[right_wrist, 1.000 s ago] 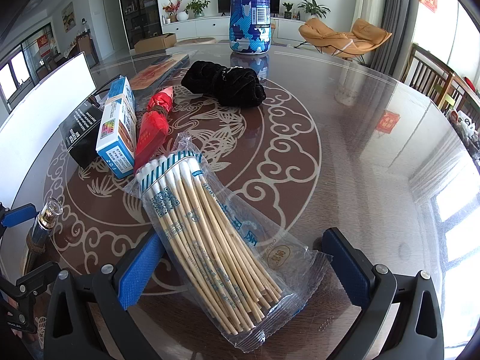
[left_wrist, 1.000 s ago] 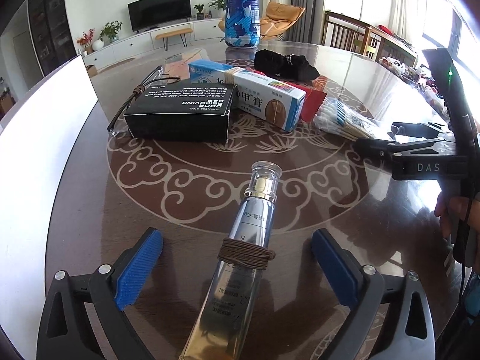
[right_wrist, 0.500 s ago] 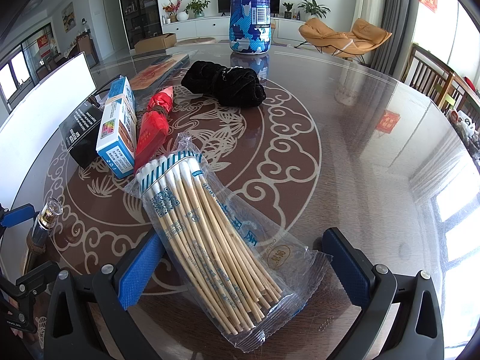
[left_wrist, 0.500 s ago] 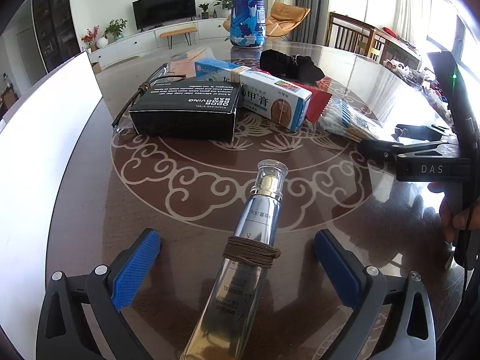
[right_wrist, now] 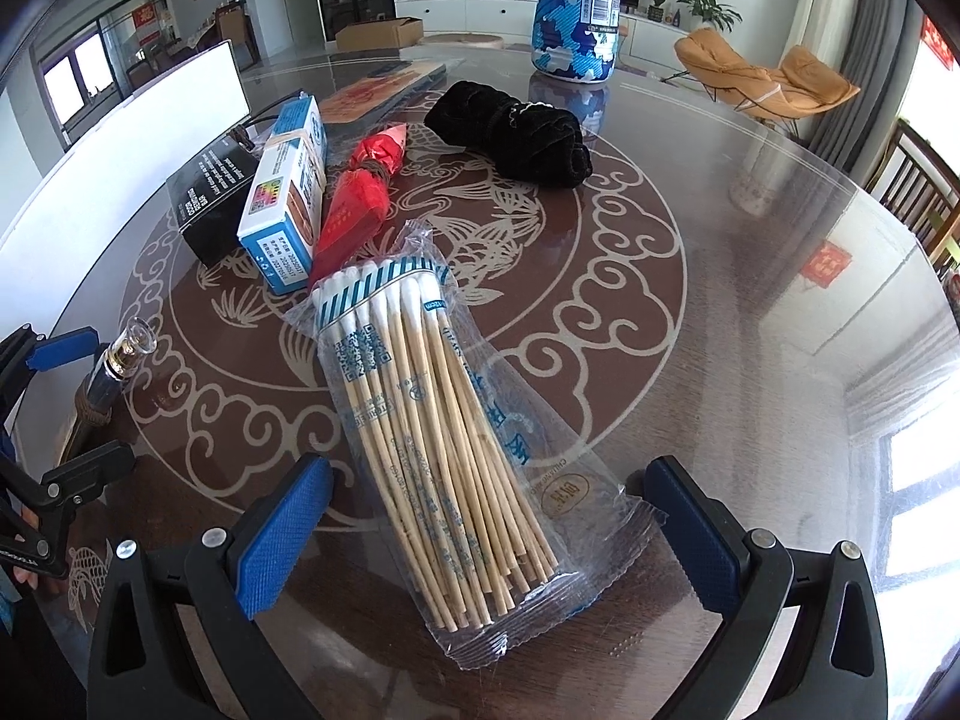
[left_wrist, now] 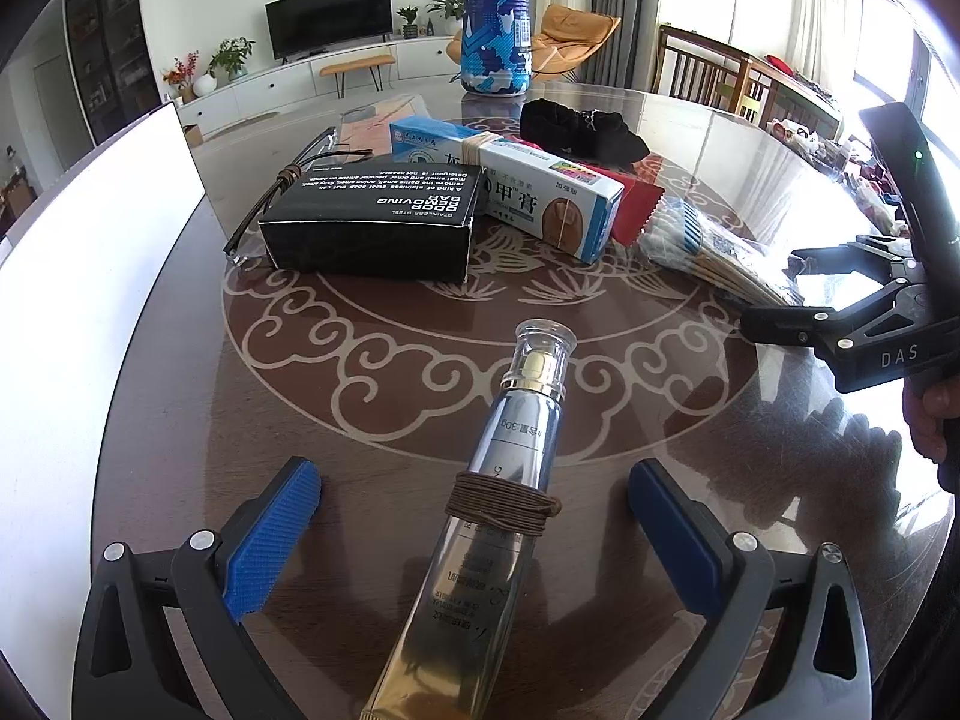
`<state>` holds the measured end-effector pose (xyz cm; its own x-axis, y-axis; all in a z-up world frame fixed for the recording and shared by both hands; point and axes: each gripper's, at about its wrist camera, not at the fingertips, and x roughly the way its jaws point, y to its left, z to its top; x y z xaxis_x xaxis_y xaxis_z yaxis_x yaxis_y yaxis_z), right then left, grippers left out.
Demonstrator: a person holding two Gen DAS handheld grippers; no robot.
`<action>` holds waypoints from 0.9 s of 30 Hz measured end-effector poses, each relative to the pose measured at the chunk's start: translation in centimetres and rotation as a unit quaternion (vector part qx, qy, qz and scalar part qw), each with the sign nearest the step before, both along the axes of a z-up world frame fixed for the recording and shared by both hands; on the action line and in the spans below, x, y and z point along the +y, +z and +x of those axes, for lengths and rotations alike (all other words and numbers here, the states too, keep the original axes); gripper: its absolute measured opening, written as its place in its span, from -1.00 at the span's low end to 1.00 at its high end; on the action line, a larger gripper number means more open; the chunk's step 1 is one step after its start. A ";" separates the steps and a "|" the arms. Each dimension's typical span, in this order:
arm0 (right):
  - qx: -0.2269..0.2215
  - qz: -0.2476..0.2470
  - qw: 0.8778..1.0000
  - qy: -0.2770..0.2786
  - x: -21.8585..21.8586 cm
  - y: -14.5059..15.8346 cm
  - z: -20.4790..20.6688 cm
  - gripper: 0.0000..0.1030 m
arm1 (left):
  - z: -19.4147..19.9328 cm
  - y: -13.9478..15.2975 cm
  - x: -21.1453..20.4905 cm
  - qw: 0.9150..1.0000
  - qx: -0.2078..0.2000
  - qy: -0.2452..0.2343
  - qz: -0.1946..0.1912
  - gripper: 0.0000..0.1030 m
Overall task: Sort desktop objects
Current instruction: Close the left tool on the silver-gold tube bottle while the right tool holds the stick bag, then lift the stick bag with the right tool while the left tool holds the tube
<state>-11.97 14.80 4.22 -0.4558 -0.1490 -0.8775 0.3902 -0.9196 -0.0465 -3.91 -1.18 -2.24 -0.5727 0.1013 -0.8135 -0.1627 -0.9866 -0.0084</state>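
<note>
Left gripper (left_wrist: pixel 474 534) low over the round table (left_wrist: pixel 180 420), jaws spread wide, blue pads either side of a silver tube (left_wrist: pixel 498 480) and clear of it. Tube lies flat, clear cap pointing to the table's middle, brown cord wound round its waist. Right gripper (right_wrist: pixel 480 522) likewise spread, pads flanking the tail of a cotton swab packet (right_wrist: pixel 432 414) without touching it. A hand (left_wrist: pixel 933 420) shows at the right edge of the left view, on the right gripper's handle.

Against the frame a second ago: the left gripper has eased back a little, tube cap and the boxes sitting slightly farther up the view. Right view unchanged; packet in the same place between the pads.

Left view only: the black box (left_wrist: pixel 372 222) seen on its printed top, with a pair of glasses (left_wrist: pixel 288 192) beside it toward the table's left edge. Blue-and-white box (left_wrist: pixel 540 198) touches the black box. Right view only: red packet (right_wrist: pixel 360 198) in full length, tied with cord, lying against the blue-and-white box; black cloth bundle (right_wrist: pixel 516 132) well apart, toward the far edge near the blue patterned bottle (right_wrist: pixel 576 12).
</note>
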 end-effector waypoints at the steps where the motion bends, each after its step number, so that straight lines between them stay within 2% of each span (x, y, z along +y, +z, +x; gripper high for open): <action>1: -0.011 0.004 1.000 0.001 -0.2 0.0 -0.3 1.00 | 0.0 0.0 0.0 1.000 0.000 0.000 0.000 1.00; 6: -0.040 0.018 0.998 0.038 -2.6 0.0 -0.7 1.00 | 0.0 0.0 0.0 1.000 0.000 0.000 0.000 1.00; 11: -0.034 0.016 0.997 0.061 -5.0 0.0 -1.2 1.00 | 0.0 0.0 0.0 1.000 0.000 0.000 0.000 1.00; 16: -0.029 0.013 0.997 0.066 -5.3 0.0 -1.3 1.00 | 0.0 0.0 0.0 1.000 0.000 0.000 0.000 1.00; 23: -0.063 0.030 0.995 0.071 -5.0 0.1 -2.2 1.00 | -0.1 0.0 0.0 1.000 0.000 0.002 0.000 1.00; 27: -0.062 0.029 0.996 0.063 -5.9 0.0 -3.3 1.00 | -0.1 0.0 0.0 1.000 0.000 0.002 0.000 1.00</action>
<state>-15.27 8.92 4.27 -0.3238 -0.1452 -0.9349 0.5081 -0.8602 -0.0424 -3.98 -1.23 -2.23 -0.5726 0.0993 -0.8138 -0.1586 -0.9873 -0.0089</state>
